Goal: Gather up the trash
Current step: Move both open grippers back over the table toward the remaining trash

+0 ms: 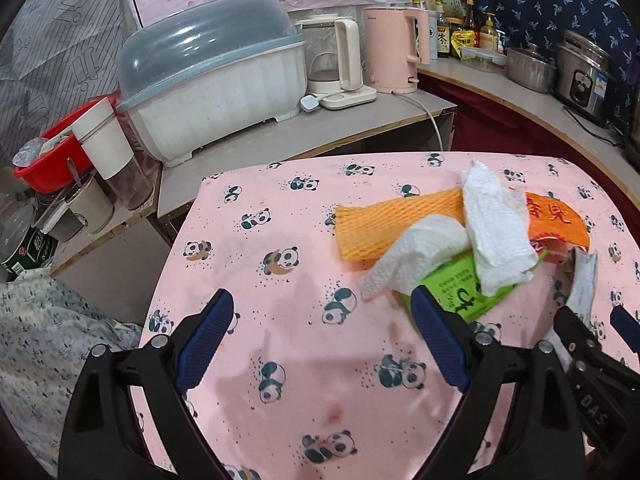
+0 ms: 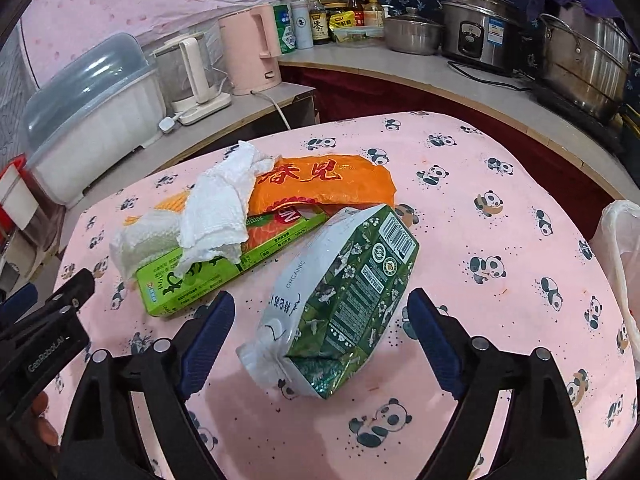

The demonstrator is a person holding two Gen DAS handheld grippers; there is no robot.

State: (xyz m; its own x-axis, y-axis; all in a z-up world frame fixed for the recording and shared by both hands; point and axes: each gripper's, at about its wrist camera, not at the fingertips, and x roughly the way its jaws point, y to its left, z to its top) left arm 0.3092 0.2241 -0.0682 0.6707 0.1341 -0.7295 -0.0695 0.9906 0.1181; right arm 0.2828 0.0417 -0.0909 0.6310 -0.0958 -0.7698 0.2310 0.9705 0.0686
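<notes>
A heap of trash lies on the panda-print pink tablecloth [image 2: 500,320]. A crushed green and white carton [image 2: 344,300] lies between the open fingers of my right gripper [image 2: 320,332], not gripped. Behind it lie a flat green box [image 2: 224,268], crumpled white paper towels [image 2: 216,208], an orange foam net [image 1: 392,220] and an orange wrapper [image 2: 324,184]. My left gripper [image 1: 322,340] is open and empty, left of the heap; its right finger [image 1: 436,332] reaches the green box [image 1: 464,284].
A white plastic bag [image 2: 620,248] hangs at the table's right edge. Behind the table a low shelf holds a covered dish rack [image 1: 208,96], a glass kettle and a pink kettle [image 1: 392,52]. Pots and a rice cooker [image 2: 476,32] stand on the back counter.
</notes>
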